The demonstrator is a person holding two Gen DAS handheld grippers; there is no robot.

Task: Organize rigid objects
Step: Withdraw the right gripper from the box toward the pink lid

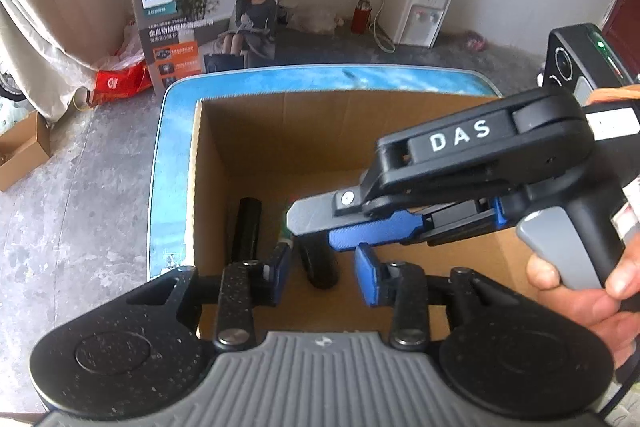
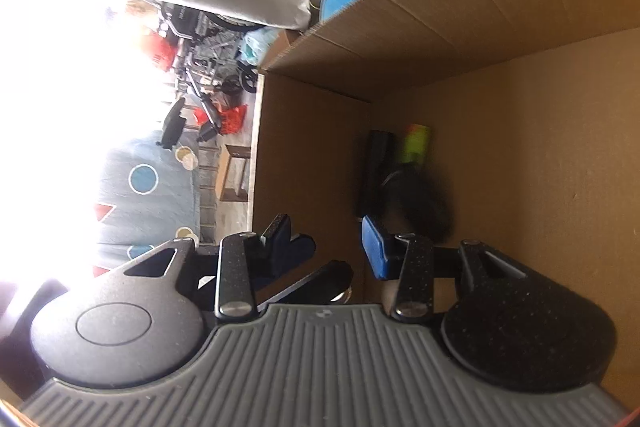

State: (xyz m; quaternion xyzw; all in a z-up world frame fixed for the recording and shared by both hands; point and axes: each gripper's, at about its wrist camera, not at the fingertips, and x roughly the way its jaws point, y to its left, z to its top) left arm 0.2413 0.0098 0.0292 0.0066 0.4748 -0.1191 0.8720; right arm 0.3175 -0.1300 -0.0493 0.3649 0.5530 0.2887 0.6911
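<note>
Cardboard box (image 1: 248,131) ahead of our left tongs (image 1: 325,269) holds black cylinders (image 1: 248,227), green-capped item (image 2: 416,143). Both tongs, right tongs (image 2: 330,247) included, gape empty.

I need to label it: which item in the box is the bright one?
Look in the open cardboard box on the blue table. On its floor lies a yellow-green tube beside dark cylinders; only it is brightly coloured.
</note>
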